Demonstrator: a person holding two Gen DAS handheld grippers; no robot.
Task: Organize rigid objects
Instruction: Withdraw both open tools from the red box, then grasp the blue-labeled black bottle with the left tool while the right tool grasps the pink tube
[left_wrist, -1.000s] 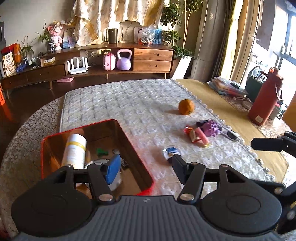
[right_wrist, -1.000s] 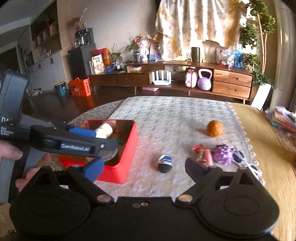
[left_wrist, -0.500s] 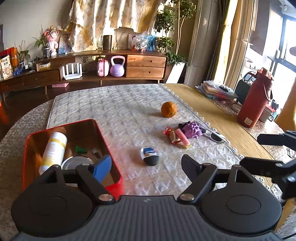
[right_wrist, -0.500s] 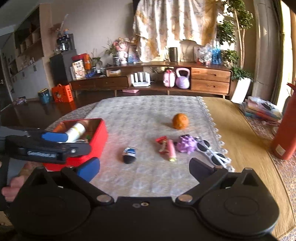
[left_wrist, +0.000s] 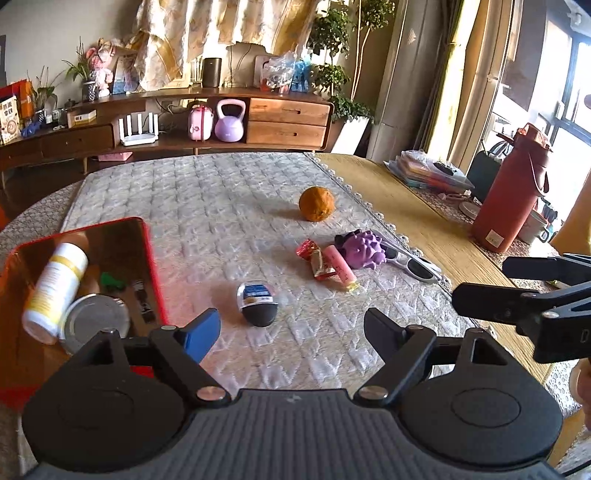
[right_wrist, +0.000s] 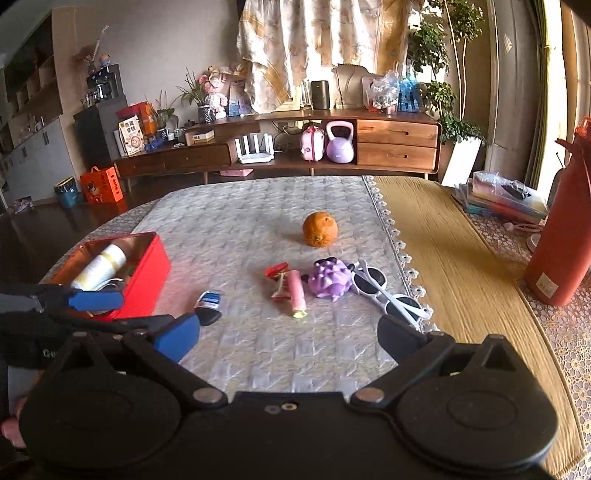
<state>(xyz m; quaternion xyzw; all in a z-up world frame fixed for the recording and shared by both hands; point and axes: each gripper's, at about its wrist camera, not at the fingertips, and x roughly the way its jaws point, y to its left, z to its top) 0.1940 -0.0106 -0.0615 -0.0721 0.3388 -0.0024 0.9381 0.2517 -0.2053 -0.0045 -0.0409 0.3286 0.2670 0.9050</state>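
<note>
Both grippers, left (left_wrist: 291, 328) and right (right_wrist: 290, 338), spread wide, empty. Small black-and-blue rounded case (left_wrist: 257, 303) lies flat on quilted cloth (left_wrist: 221, 206), beside red tin box (left_wrist: 149, 254).

A long wooden sideboard (right_wrist: 280, 147) stands against the pale wall (right_wrist: 155, 44), draped curtain (right_wrist: 321, 48) above; sunlight enters through tall windows (left_wrist: 546, 74) at right.

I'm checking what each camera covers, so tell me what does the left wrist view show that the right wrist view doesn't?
Only the left wrist view looks down into the red box, showing a round metal lid and a small green piece beside the white bottle. Only the right wrist view shows the orange bag on the floor. Both show the orange, purple toy, sunglasses, and both open grippers, left and right.
</note>
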